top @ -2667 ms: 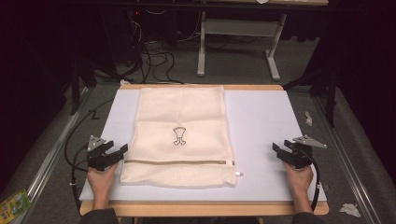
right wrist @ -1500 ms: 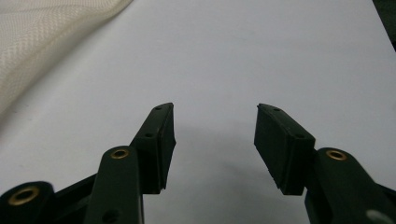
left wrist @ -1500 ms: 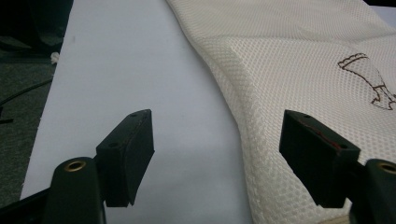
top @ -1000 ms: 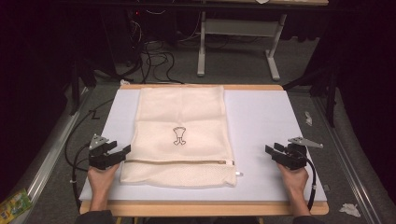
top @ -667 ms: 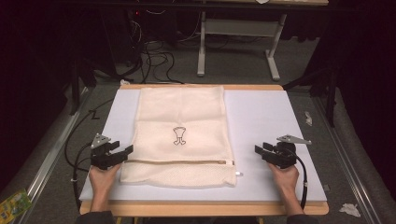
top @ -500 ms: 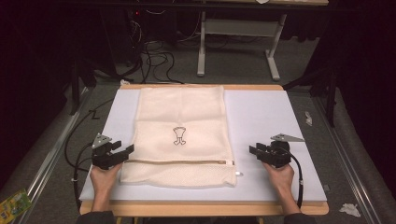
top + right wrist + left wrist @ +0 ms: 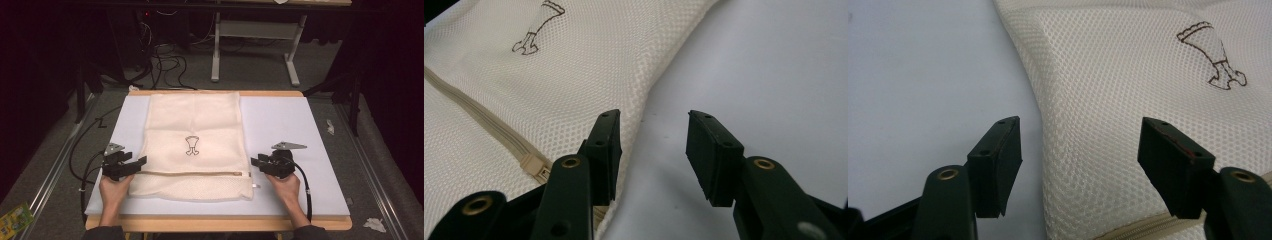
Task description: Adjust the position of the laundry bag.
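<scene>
Both grippers slid inward since a moment ago. Left gripper [image 7: 131, 164] now over mesh bag [image 7: 192, 145] edge, lower left; right gripper [image 7: 260, 162] just beside zipper [image 7: 190, 173] end. Fingers apart on both. Bag flat, mid-desk [image 7: 280, 125]. Grab looks next.

Bare mat [image 7: 285, 125] beside mesh bag [image 7: 195, 130]

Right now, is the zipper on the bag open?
No, the zipper runs shut across the mesh bag, slider at its right end.
</scene>
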{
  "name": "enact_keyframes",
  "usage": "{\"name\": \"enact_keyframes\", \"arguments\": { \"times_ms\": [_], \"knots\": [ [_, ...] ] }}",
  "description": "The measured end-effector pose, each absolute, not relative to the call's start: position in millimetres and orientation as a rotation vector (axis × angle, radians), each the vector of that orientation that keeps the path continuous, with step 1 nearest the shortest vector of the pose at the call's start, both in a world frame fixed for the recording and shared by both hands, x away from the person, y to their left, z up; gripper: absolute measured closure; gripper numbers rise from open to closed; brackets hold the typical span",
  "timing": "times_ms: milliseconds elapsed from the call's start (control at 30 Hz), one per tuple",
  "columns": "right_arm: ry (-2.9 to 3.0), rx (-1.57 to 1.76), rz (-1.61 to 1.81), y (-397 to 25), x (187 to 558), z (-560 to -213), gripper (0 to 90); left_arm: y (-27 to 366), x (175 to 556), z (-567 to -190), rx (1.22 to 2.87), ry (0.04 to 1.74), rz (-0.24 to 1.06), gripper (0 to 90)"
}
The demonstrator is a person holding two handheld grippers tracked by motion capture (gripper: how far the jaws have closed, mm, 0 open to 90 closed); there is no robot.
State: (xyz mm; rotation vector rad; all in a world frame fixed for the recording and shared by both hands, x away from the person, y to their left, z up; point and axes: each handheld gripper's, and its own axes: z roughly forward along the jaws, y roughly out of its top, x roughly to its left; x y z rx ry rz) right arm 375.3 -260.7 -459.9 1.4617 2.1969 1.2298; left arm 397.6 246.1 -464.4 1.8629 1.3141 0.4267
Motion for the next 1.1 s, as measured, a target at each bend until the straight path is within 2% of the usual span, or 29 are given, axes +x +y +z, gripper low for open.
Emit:
{"name": "enact_keyframes", "arguments": {
  "times_ms": [400, 667, 800, 867, 900, 933, 1100],
  "knots": [
    [2.249, 1.479, 1.175, -238, 390, -465, 51.3, 242, 403, -469, 1.881, 1.381, 0.396, 34.1],
    [2.269, 1.514, 1.156, -230, 399, -469, 51.8, 241, 407, -472, 1.889, 1.385, 0.373, 36.0],
    [2.294, 1.527, 1.145, -228, 401, -473, 56.2, 241, 408, -473, 1.886, 1.409, 0.349, 42.5],
    [2.305, 1.532, 1.147, -226, 402, -473, 62.6, 241, 409, -473, 1.887, 1.408, 0.339, 50.7],
    [2.305, 1.532, 1.147, -226, 402, -473, 62.6, 240, 409, -473, 1.888, 1.409, 0.330, 50.7],
    [2.310, 1.510, 1.130, -224, 402, -472, 68.8, 239, 410, -474, 1.896, 1.419, 0.337, 54.3],
    [2.336, 1.503, 1.114, -222, 403, -472, 80.2, 240, 411, -474, 1.894, 1.433, 0.332, 67.4]
  ]
}}
